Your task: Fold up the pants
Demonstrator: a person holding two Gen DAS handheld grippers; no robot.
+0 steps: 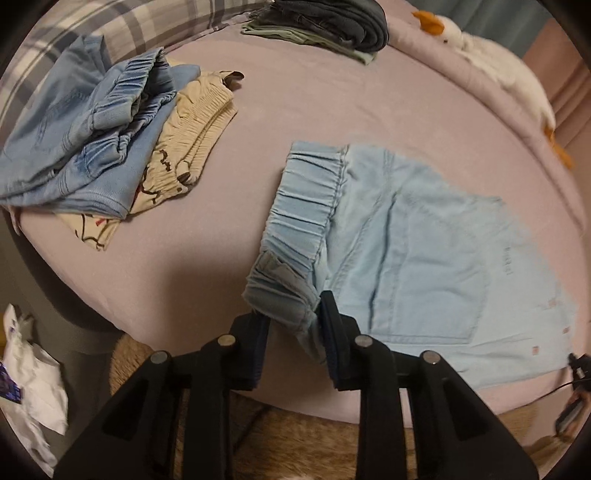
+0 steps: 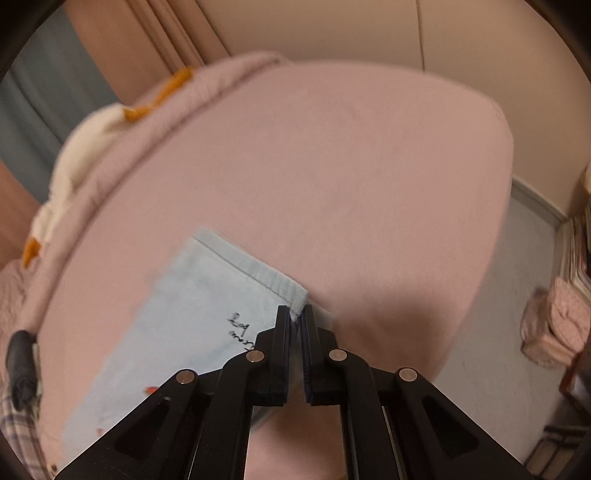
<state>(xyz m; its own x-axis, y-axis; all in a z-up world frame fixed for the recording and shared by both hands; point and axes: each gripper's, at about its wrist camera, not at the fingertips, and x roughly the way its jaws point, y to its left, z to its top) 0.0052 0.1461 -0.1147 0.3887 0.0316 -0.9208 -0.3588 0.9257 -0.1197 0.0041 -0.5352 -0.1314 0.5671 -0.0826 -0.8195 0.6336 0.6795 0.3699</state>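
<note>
Progress: early to middle, judging by the layout; pale blue pants [image 1: 413,254] spread flat on the pink bed [image 1: 295,103], apparently already doubled leg over leg, not yet folded along their length.
Done so far: both ends gripped, waistband and hem.
Left to do: probably bringing hem toward waistband, flattening, then setting aside with the other clothes.
Left gripper [image 1: 293,325]: jaws partly closed, pinching the near corner of the gathered waistband [image 1: 306,221]; bunched denim fills the gap between the pads.
Right gripper [image 2: 295,321]: pressed almost together, nipping the stitched hem corner [image 2: 297,301] at the fingertips.
Pants in left wrist view: stretching from the tongs out to the far right, waistband running away toward the middle of the bed, back pocket facing up.
Pants in right wrist view: leg lying to the left of the tongs and nearer, hem edge running far-left from the pinched corner, small black lettering just left of the jaws.
Blue and cream pile [image 1: 99,147]: far left on the bed, well apart from the pants.
Dark stack [image 1: 325,26]: far edge, seemingly folded.
Plush goose [image 1: 495,66]: far right rim of the bed.
Risk: thin hem slipping from the tips during lifting.
</note>
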